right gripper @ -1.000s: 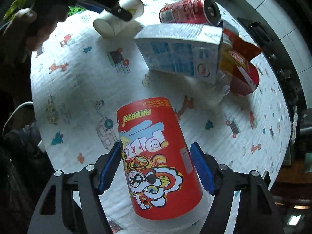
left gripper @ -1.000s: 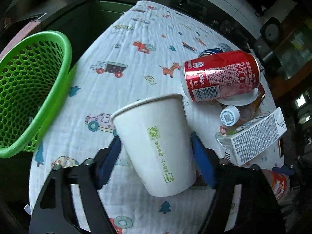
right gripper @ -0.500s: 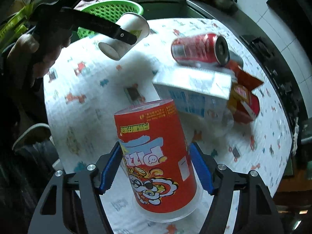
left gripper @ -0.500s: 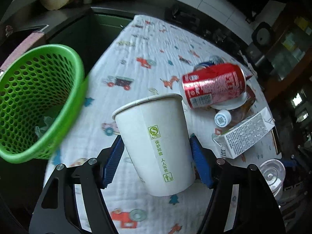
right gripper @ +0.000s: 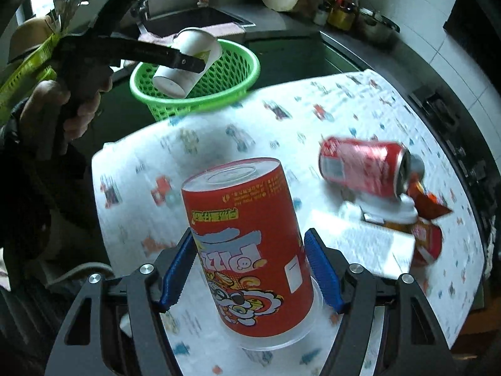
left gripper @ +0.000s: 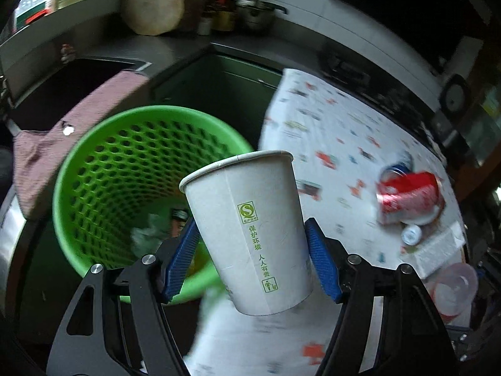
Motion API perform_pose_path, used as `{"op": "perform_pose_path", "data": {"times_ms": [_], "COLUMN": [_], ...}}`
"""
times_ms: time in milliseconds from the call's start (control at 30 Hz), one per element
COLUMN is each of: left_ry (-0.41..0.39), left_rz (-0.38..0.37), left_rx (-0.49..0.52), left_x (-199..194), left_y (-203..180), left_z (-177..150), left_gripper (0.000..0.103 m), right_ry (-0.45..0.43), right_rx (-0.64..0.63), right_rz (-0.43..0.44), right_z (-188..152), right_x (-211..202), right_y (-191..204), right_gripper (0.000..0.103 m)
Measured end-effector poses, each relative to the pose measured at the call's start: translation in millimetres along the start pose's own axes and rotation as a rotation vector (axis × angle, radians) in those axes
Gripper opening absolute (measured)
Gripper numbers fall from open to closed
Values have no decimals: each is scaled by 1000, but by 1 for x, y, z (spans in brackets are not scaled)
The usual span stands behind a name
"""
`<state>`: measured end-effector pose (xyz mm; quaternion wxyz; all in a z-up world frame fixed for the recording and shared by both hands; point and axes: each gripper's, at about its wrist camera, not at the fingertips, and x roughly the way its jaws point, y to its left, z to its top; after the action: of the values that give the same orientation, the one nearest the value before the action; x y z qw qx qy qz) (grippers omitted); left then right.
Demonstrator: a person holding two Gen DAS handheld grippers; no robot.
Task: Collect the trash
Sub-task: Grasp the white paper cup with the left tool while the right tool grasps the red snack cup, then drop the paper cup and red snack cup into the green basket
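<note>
Now swung toward the green basket (left gripper: 94,169), left fingers (left gripper: 181,257) clamp a white paper cup (left gripper: 250,228); right fingers (right gripper: 175,269) clamp a red canister (right gripper: 247,244).

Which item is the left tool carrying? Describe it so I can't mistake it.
Find the green basket beyond the table's edge. Just above its rim, the left tool grips a paper cup: plain white with small green print, unlike the red snack tub and red can.
</note>
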<state>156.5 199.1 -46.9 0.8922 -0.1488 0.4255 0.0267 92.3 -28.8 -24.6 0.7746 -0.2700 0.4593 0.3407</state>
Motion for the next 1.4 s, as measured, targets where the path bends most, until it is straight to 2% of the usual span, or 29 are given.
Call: {"op": "perform_pose_path", "data": {"times_ms": [100,333,733,800,1100,1400], "left_ry": [2,22,70,71,39,-33], "left_rz": [51,103,122,115,111,130], "left_rx": [-17,-78,-166,-175,-200,-238], "left_x": [8,22,41,41,22,-21], "left_y": [24,67,106,109,122,137], "left_z": [9,15,6,5,0,-18], "left_gripper": [68,69,71,79,82,82], "right_ry": [-22,-71,-150,-161,-204,-266], "right_rx": [13,33,97,103,141,231], "right_rz": [18,57,150,168,206,249], "right_z": [16,52,109,119,153,185], "right_x": [4,13,33,36,50,74], "right_y": [2,7,17,20,24,26], "right_gripper": [67,67,67,67,67,67]}}
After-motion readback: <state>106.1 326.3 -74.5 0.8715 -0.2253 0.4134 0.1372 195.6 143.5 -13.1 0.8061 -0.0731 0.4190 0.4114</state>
